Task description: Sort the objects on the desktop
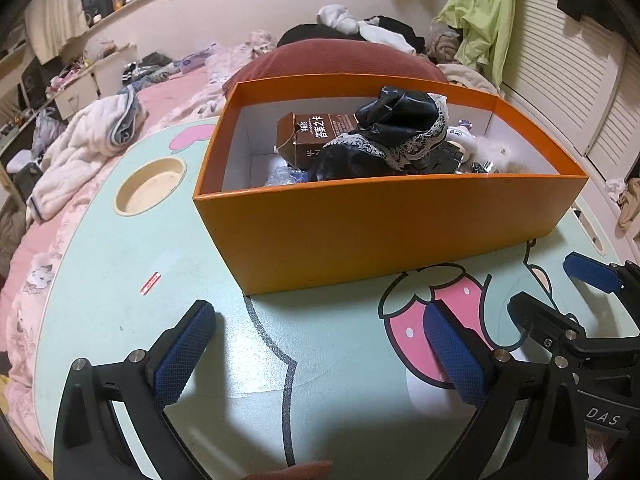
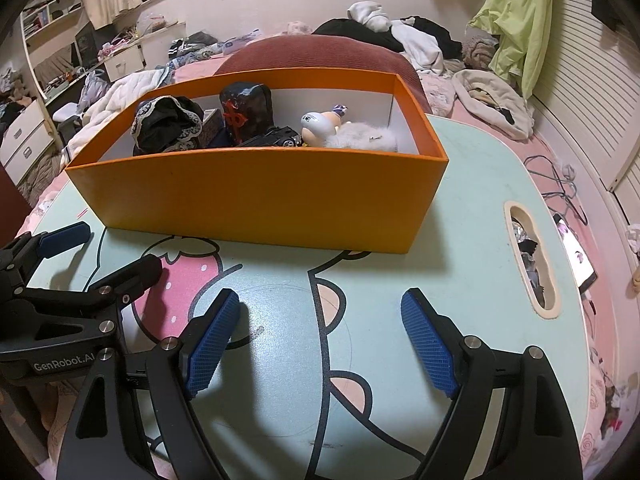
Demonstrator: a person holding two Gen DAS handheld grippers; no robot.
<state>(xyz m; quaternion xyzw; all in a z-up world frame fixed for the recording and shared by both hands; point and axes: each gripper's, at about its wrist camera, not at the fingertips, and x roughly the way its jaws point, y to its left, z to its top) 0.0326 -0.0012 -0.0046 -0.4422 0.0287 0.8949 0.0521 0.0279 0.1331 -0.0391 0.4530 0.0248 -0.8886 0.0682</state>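
Left gripper (image 1: 320, 344) spread wide, holding nothing, low over the counter (image 1: 120, 280). Ahead, orange box (image 1: 384, 220) filled with sorted objects. Right gripper (image 2: 320, 320) likewise wide apart, empty, just beside.

The orange cardboard box (image 1: 384, 220) sits on the mint-green cartoon table (image 1: 132, 280), behind both grippers. In the box, the black lace-trimmed cloth (image 1: 384, 136) lies on the left, the brown paper carton (image 1: 308, 136) just beside it, and the white fluffy toy (image 2: 360, 136) on the right. The round cup hole (image 1: 151, 186) is left of the box.
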